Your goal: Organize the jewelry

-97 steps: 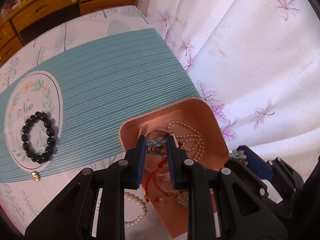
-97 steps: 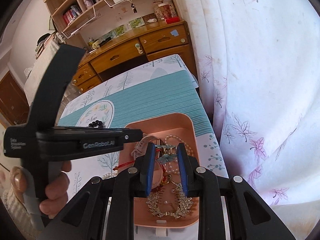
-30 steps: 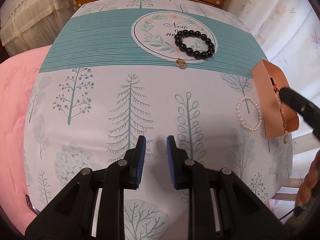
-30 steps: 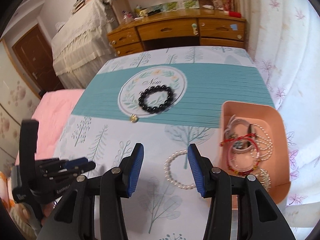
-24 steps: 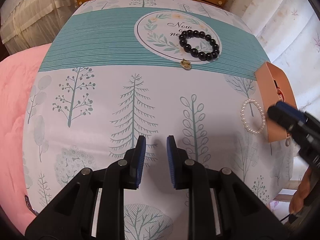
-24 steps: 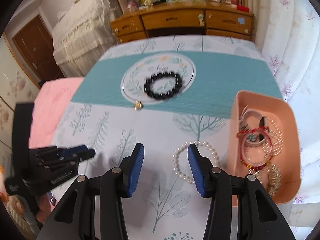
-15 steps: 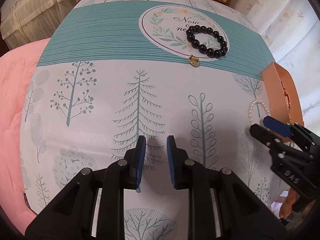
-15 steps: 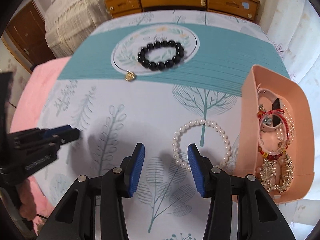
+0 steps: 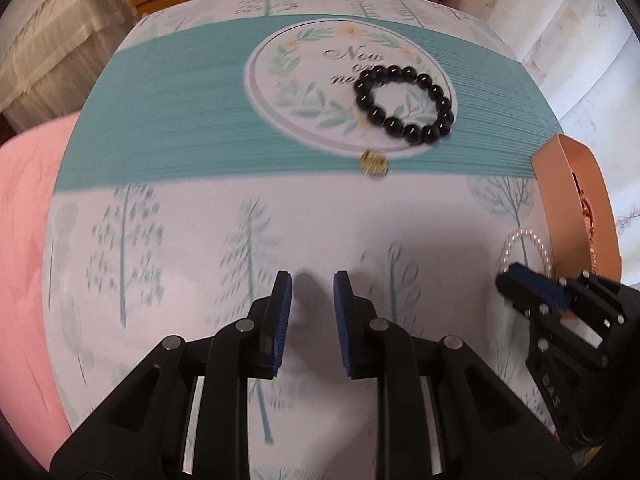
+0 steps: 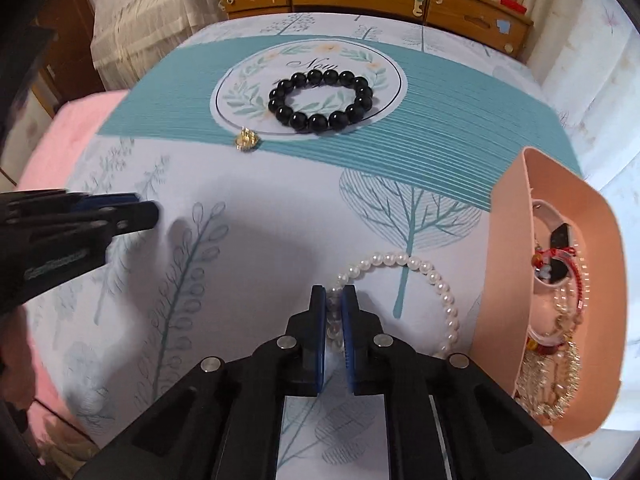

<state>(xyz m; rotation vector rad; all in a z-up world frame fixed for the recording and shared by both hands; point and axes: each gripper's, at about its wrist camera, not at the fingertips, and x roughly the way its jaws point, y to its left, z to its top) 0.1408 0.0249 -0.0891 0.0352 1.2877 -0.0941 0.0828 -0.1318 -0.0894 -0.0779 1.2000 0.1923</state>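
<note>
Beside the pink tray (image 10: 508, 280) on the bench, the right tool (image 10: 334, 300) has just closed, pinching the pearl bracelet (image 10: 436, 284); the left tool (image 9: 312, 300) hovers slightly parted, holding nothing.

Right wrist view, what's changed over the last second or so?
The right gripper came down over the white pearl bracelet; its jaws have just been closing and now pinch the beads. The black bead bracelet, small gold charm and pink jewelry tray stayed put.
</note>
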